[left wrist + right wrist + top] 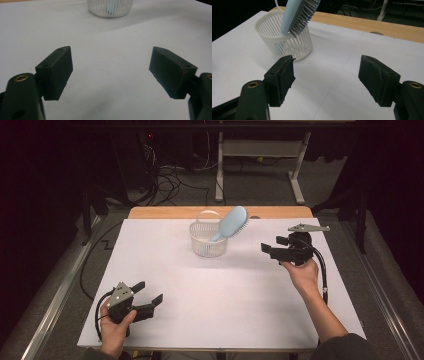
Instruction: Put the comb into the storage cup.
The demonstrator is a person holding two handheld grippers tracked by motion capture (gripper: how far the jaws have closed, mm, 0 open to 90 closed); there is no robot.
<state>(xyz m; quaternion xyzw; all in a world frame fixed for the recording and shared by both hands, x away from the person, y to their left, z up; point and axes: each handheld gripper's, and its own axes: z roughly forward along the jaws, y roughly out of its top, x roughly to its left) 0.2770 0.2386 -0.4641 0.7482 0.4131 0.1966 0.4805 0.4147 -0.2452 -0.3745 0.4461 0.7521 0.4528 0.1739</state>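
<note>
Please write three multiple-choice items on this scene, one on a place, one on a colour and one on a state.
1. Where is the hairbrush?
A. Flat on the table
B. Standing handle-down in the white basket
C. Between the right tongs

2. What colour is the hairbrush's body?
A. Red
B. Black
C. Light blue

3. How do the right tongs stand?
A. Open, with nothing between the jaws
B. Shut on the basket
C. Shut on the brush

Answers:
1 B: the handle is inside the basket and the head leans out over its rim.
2 C: the back of the head is pale blue in the high view and the right gripper view.
3 A: the right gripper view shows a wide gap between the jaws with bare white table behind it, the basket standing beyond them.
</note>
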